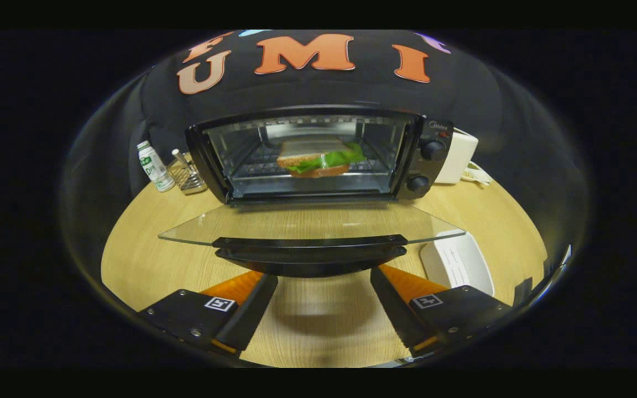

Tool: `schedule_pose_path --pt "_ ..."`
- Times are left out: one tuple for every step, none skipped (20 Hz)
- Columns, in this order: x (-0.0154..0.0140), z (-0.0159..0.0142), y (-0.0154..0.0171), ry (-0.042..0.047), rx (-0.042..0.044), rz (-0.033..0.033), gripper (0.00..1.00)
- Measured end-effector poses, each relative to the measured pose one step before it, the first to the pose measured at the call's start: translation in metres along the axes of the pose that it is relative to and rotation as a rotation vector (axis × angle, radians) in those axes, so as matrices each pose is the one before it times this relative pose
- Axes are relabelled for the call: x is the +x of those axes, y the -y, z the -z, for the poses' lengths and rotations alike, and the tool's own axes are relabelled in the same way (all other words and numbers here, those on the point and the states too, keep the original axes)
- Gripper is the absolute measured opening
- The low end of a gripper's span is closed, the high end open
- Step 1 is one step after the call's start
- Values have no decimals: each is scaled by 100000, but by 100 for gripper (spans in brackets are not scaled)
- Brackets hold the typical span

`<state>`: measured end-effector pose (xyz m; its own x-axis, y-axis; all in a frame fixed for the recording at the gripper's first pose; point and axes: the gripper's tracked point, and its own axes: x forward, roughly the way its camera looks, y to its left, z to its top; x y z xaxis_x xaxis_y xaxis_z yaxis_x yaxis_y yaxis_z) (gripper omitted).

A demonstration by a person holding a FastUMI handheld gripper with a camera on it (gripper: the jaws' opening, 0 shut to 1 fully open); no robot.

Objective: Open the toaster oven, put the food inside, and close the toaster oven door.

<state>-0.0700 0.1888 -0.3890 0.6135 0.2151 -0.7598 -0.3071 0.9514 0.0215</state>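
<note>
Sandwich (pixel 321 157) rests on the rack inside the toaster oven (pixel 318 157); glass door (pixel 310 224) lies fully lowered. Gripper (pixel 324 301), fingers spread wide and empty, sits just below the door handle (pixel 310 251). Risk: an off-centre lift lets the handle slip off a finger.

Desk (pixel 147 260) is seen as pale matt wood grain. Toaster oven (pixel 318 157) shell is glossy black, its lowered door (pixel 307 224) clear smooth glass with a black handle; shiny metal rack (pixel 263 163) inside. Tongs (pixel 318 301), spread apart, are matt-bodied. Wire holder (pixel 188 177) is metal.
</note>
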Motion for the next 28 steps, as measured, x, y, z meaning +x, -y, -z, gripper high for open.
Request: schedule_pose_path --pt "70 -1038 9 1571 318 194 100" --pt "-1492 -477 1136 1072 335 43 100" --pt "102 -744 -23 857 351 149 100" --pt "185 -633 -142 756 51 -43 100" --pt "213 -799 -61 1055 -213 338 100" --pt "290 -662 -145 997 -297 124 100" --pt "251 -651 -220 738 -384 -54 100" --pt "172 -509 -199 698 -335 -121 100" --pt "107 -519 -220 424 -339 -212 100" --pt "97 -227 -136 221 -707 30 100" --pt "-9 -244 -145 616 -595 -333 100" --pt "154 -425 -178 1108 -136 -228 100" --pt "119 -131 137 -59 -370 -30 100" --pt "57 -152 -42 203 -14 -50 100" --pt "182 -211 17 101 -67 -42 100" --pt "93 -234 136 322 -58 261 100" --pt "186 -276 141 456 113 154 100" --pt "114 -119 -142 409 215 -41 100" --pt "-65 -319 -79 628 246 13 100" --pt "105 -116 214 425 -356 181 100" --pt "14 -332 292 724 -910 1288 100" --pt "-9 -401 414 1433 -949 1457 100" --pt "-187 -516 273 1343 -493 942 100" --pt "-178 -307 -57 997 361 12 100" --pt "-402 -46 -114 -49 834 -903 100" --pt "-394 -111 42 76 464 -521 100" --pt "-383 -171 328 767 -95 170 100" --pt "-462 -342 447 984 -390 722 100"
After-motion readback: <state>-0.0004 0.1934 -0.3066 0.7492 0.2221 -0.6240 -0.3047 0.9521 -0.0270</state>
